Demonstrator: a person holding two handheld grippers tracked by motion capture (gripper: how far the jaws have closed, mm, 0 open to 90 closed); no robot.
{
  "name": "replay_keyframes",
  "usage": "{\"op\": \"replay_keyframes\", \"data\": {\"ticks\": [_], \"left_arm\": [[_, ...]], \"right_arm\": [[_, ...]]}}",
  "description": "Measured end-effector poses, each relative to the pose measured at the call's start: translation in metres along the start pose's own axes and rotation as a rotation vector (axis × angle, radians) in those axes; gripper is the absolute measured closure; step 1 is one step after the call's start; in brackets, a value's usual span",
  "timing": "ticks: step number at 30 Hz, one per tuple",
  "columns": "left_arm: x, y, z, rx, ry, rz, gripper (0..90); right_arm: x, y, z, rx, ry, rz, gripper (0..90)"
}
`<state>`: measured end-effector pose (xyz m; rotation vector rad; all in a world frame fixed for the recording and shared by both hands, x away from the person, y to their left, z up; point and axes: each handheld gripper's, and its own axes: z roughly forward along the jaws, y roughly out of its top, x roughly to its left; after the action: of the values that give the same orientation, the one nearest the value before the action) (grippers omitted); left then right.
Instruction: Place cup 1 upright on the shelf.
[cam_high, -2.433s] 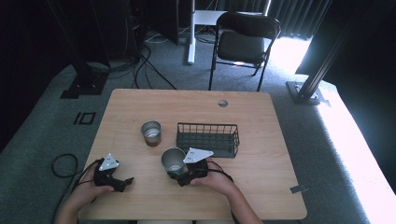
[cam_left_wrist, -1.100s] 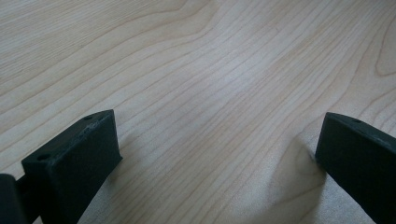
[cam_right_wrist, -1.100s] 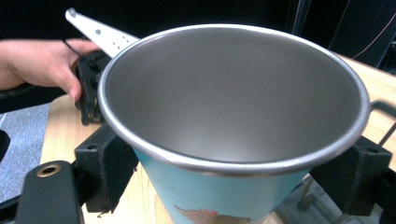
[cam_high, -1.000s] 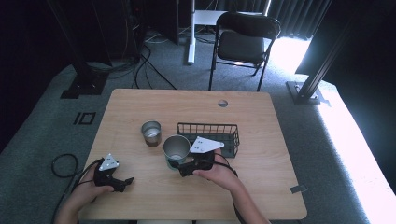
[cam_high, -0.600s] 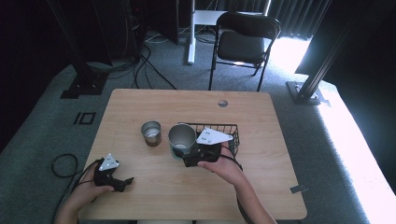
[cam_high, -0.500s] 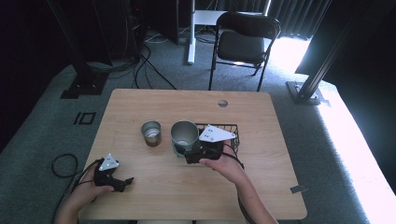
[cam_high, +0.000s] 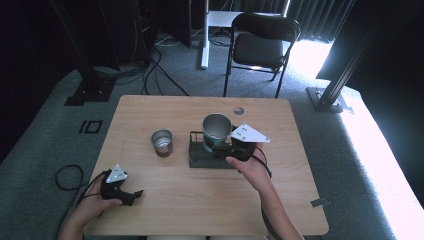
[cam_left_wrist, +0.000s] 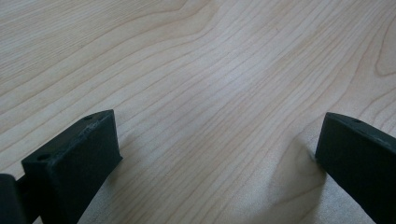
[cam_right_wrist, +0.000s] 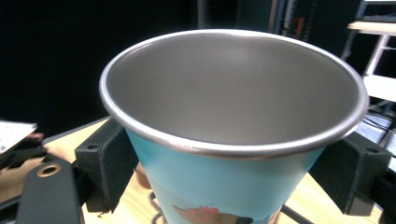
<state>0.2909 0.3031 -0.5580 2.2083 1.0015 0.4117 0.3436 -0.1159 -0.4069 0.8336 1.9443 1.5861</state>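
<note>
A teal metal cup (cam_high: 216, 131) with a steel inside is held upright above the black wire basket (cam_high: 200, 159), with my right gripper (cam_high: 222, 151) shut on its wall. In the right gripper view the teal cup (cam_right_wrist: 224, 186) sits between both jaws, a red print low on its side. A smaller steel cup (cam_high: 162, 142) stands on the table left of the basket. My left gripper (cam_high: 134, 195) rests open near the table's front left, and in the left gripper view its jaws (cam_left_wrist: 205, 154) stand wide apart over bare wood.
The wooden table (cam_high: 150, 110) has a round cable hole (cam_high: 238, 110) at the back. A black chair (cam_high: 262, 45) stands behind it. Cables lie on the grey floor at left and back.
My right gripper has lifted the teal cup from the table's front middle and carried it back and right, over the wire basket. The left gripper has stayed put.
</note>
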Motion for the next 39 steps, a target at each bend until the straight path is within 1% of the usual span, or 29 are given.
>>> {"op": "replay_keyframes", "data": {"ticks": [2,3,6,9,10,11,14,17,19,21,24,28,36,39], "left_arm": [[0.0,0.0,0.0,0.0,0.0,0.0,0.3],[0.0,0.0,0.0,0.0,0.0,0.0,0.3],[0.0,0.0,0.0,0.001,-0.001,0.001,0.3],[0.0,0.0,0.0,0.0,0.0,0.0,0.3],[0.0,0.0,0.0,0.0,0.0,0.001,0.3],[0.0,0.0,0.0,0.0,0.0,0.001,0.3],[0.0,0.0,0.0,0.002,-0.001,0.002,0.3],[0.0,0.0,0.0,0.001,0.0,0.002,0.3],[0.0,0.0,0.0,0.001,0.0,0.002,0.3],[0.0,0.0,0.0,0.002,0.0,0.002,0.3],[0.0,0.0,0.0,0.0,0.0,0.0,0.3],[0.0,0.0,0.0,0.0,0.0,0.001,0.3],[0.0,0.0,0.0,0.001,0.0,0.0,0.3],[0.0,0.0,0.0,0.002,-0.001,0.0,0.3]], "right_arm": [[-0.005,-0.001,-0.001,0.0,-0.034,0.009,15.3],[-0.007,-0.002,-0.001,0.007,-0.05,-0.002,15.3],[-0.014,-0.005,-0.002,0.023,-0.093,0.007,15.3],[-0.02,-0.009,-0.004,0.037,-0.136,-0.003,15.3],[-0.022,-0.011,-0.004,0.04,-0.149,0.002,15.3],[-0.025,-0.012,-0.005,0.041,-0.16,0.009,15.3],[-0.03,-0.017,-0.006,0.043,-0.2,0.007,15.3],[-0.036,-0.022,-0.007,0.047,-0.224,0.027,15.3],[-0.039,-0.026,-0.008,0.054,-0.242,0.03,15.3],[-0.042,-0.029,-0.008,0.06,-0.254,0.042,15.3],[-0.045,-0.036,-0.008,0.078,-0.276,0.036,15.3],[-0.049,-0.044,-0.008,0.09,-0.294,0.045,15.3],[-0.055,-0.06,-0.008,0.121,-0.312,0.06,15.3],[-0.058,-0.065,-0.007,0.133,-0.317,0.072,15.3]]}}
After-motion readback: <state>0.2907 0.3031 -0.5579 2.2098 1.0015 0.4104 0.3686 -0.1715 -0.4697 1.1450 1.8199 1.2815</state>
